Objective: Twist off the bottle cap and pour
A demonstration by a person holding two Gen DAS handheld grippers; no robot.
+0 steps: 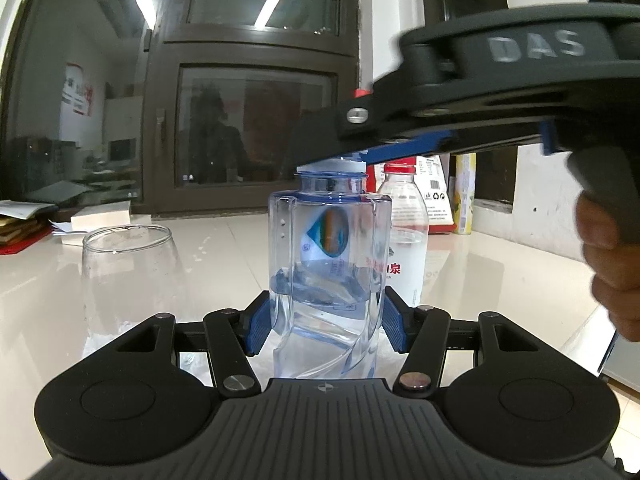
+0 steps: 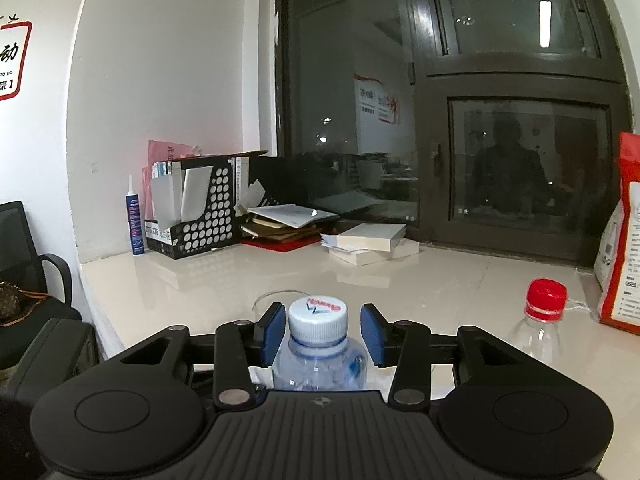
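A clear blue-tinted water bottle (image 1: 326,264), partly full, stands upright on the pale table. My left gripper (image 1: 324,326) is shut on its lower body, blue pads against both sides. The bottle's white cap (image 2: 318,318) shows in the right wrist view. My right gripper (image 2: 320,334) is open around the cap, with a gap between the pads and the cap on each side. In the left wrist view the right gripper reaches in from the upper right over the cap (image 1: 332,168). An empty clear glass (image 1: 128,276) stands to the left of the bottle.
A second bottle with a red cap (image 2: 542,320) stands behind and to the right (image 1: 404,232). A red and white bag (image 2: 624,240) stands at the far right. Books (image 2: 370,242), papers and a black file holder (image 2: 196,208) line the back by the window.
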